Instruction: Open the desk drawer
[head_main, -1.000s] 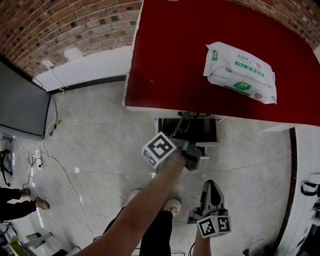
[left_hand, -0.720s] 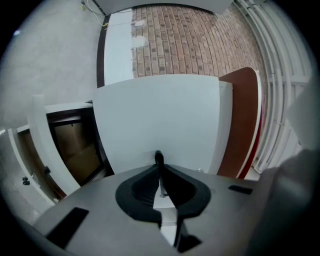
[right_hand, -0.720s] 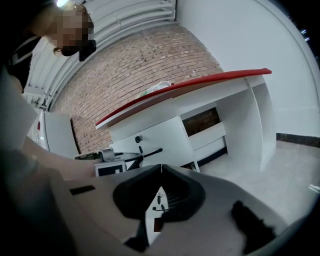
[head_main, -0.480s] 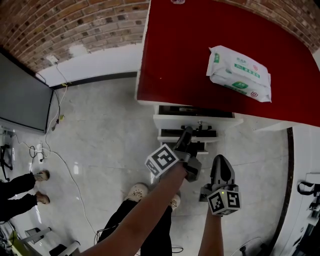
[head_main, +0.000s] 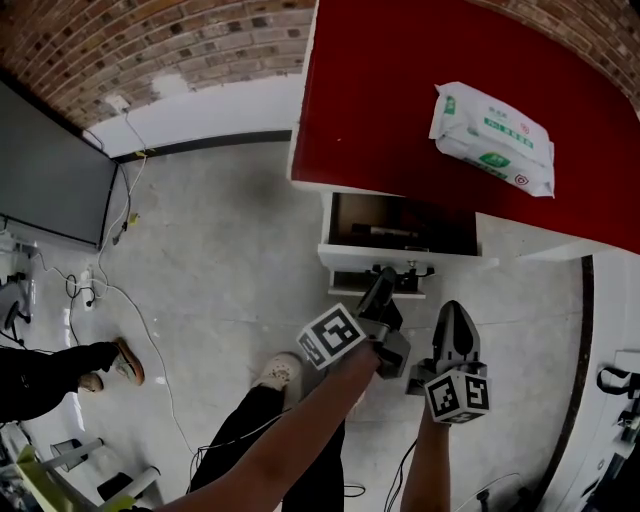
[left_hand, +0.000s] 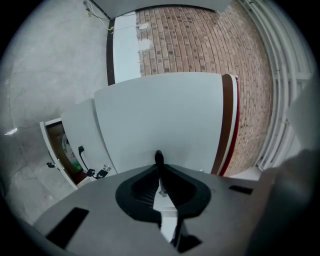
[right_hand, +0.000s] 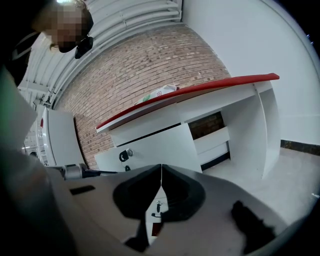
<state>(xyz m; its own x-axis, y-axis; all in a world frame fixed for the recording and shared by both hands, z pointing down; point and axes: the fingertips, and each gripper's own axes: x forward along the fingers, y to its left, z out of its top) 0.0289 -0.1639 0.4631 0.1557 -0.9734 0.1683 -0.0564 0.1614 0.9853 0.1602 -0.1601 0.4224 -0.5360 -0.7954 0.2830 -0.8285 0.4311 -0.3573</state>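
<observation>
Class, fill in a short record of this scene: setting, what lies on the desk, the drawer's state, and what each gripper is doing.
setting: red-topped desk beside a brick wall, pale floor
on desk: pack of wipes, lying flat
drawer: pulled out under the desk edge, inside showing; keys hang at its front
left gripper: at the drawer's front, jaws closed on a slim dark part there
right gripper: beside the left one, jaws together, nothing between them, clear of the drawer

Head view: we look steeply down onto the red-topped white desk (head_main: 400, 100) from above. Both gripper views: we face its white front, left close, right farther back, near level.
</observation>
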